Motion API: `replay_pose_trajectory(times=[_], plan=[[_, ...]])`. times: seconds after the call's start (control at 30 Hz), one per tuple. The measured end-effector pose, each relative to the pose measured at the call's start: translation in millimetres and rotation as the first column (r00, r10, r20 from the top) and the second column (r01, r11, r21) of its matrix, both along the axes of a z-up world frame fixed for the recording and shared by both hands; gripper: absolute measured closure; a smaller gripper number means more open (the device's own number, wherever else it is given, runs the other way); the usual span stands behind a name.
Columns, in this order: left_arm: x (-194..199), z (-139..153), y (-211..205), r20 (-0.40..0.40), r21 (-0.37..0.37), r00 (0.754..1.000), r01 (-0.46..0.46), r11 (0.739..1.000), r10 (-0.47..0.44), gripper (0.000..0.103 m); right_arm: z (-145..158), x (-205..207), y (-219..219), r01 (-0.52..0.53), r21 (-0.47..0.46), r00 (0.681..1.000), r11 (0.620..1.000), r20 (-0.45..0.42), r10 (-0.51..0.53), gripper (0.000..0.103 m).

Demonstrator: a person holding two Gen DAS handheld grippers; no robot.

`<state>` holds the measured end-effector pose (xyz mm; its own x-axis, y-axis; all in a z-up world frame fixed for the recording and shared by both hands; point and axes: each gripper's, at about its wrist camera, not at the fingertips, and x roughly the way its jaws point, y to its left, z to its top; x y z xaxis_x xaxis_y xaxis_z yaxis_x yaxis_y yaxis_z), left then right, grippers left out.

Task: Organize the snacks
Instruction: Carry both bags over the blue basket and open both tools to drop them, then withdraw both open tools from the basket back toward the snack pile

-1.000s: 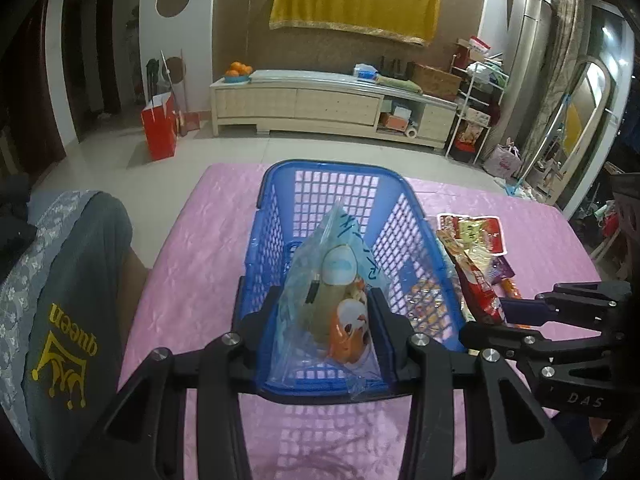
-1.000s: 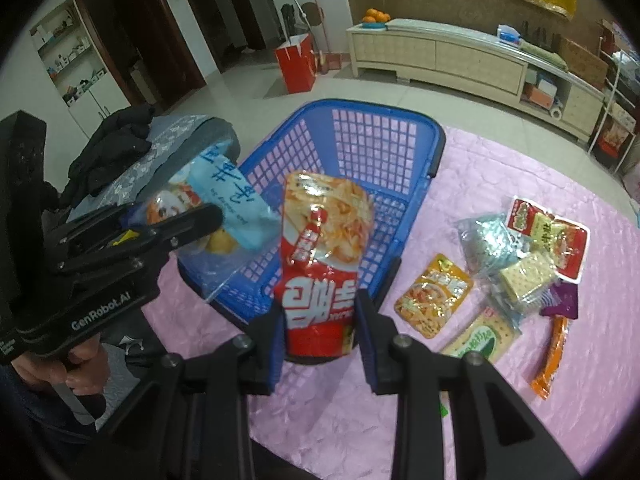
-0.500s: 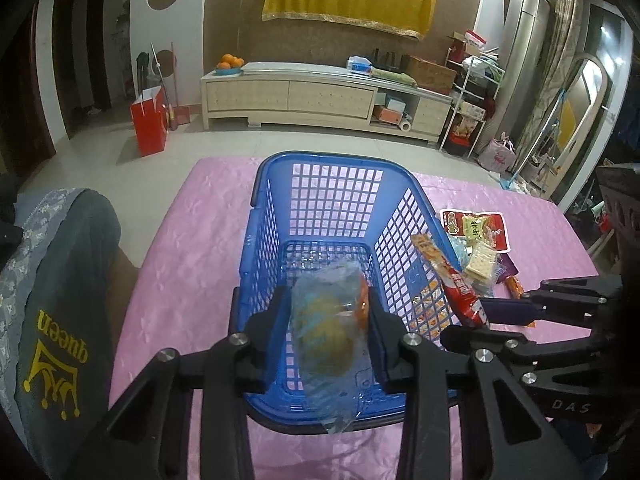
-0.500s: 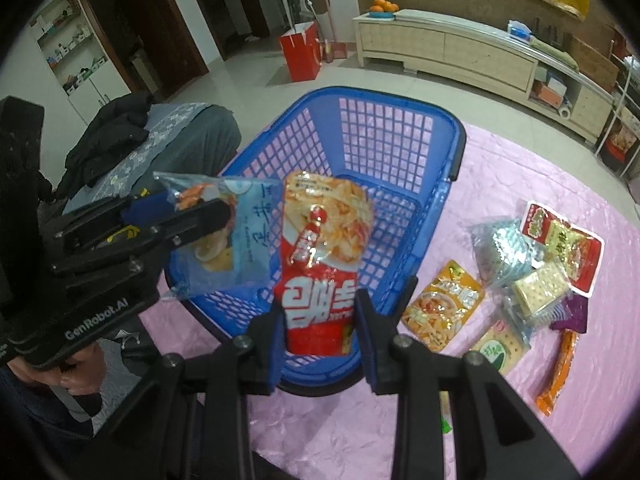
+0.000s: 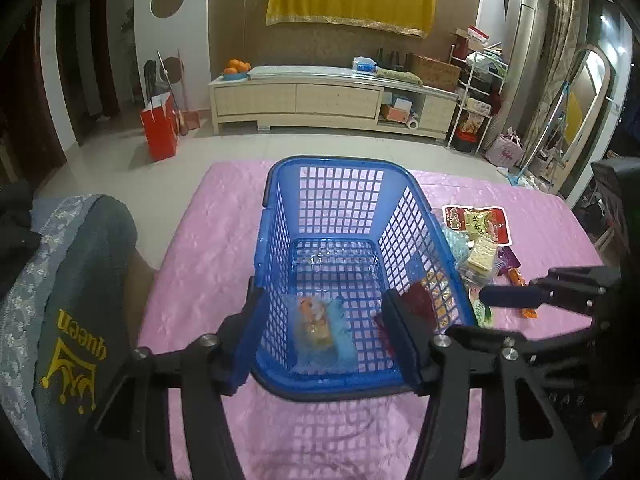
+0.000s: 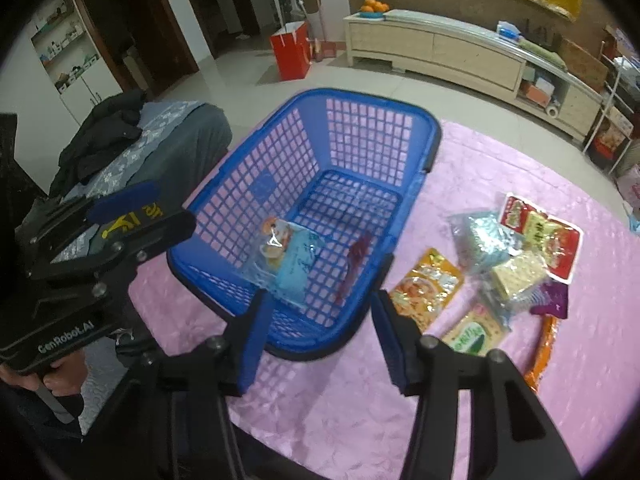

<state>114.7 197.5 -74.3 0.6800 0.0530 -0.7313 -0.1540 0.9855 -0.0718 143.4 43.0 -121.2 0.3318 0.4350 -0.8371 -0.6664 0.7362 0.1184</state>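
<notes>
Left wrist view: looks steeply down along its fingers, close over the near rim of the blue basket point(image 5: 276, 240), facing the far cabinet point(image 5: 332, 98). Right wrist view: steeper, from the basket's right, basket at frame centre. Shared: basket, pink tablecloth point(image 6: 500, 160), cabinet, loose snack packets point(image 6: 516, 256) at right.

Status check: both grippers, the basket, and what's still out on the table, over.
Left gripper and right gripper just opened, nothing between the jaws. Clear snack bag and red packet in the blue basket. Other snacks wait on the pink cloth; nothing blocking.
</notes>
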Motion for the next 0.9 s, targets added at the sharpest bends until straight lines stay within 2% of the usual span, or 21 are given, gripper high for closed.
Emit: replay_pose_trajectory(times=[0.2, 0.47, 0.53, 0.6, 0.67, 0.8, 0.9], plan=[[-15, 14, -13, 0.013, -0.024, 1.0, 0.018, 1.0, -0.018, 0.047, 17, -10, -28, 0.036, 0.032, 0.999, 0.999, 0.022, -0.037, 0.046], [-25, 30, -59, 0.03, 0.018, 0.997, 0.076, 0.997, -0.077, 0.042, 37, -22, -77, 0.086, 0.063, 0.994, 0.994, 0.057, -0.09, 0.046], [-26, 33, -73, 0.039, 0.025, 0.995, 0.096, 0.995, -0.097, 0.038, 42, -24, -94, 0.108, 0.07, 0.991, 0.992, 0.066, -0.112, 0.046], [-27, 37, -85, 0.054, 0.032, 0.992, 0.114, 0.993, -0.116, 0.029, 45, -27, -109, 0.125, 0.076, 0.989, 0.989, 0.073, -0.131, 0.046], [-26, 40, -98, 0.063, 0.039, 0.988, 0.136, 0.99, -0.138, 0.029, 47, -29, -125, 0.15, 0.08, 0.985, 0.986, 0.078, -0.156, 0.045], [-23, 43, -126, 0.069, 0.051, 0.981, 0.181, 0.982, -0.184, 0.028, 49, -32, -154, 0.199, 0.086, 0.973, 0.976, 0.098, -0.207, 0.035], [-19, 43, -144, 0.071, 0.046, 0.975, 0.21, 0.977, -0.212, 0.028, 48, -32, -174, 0.233, 0.083, 0.964, 0.969, 0.108, -0.241, 0.033]])
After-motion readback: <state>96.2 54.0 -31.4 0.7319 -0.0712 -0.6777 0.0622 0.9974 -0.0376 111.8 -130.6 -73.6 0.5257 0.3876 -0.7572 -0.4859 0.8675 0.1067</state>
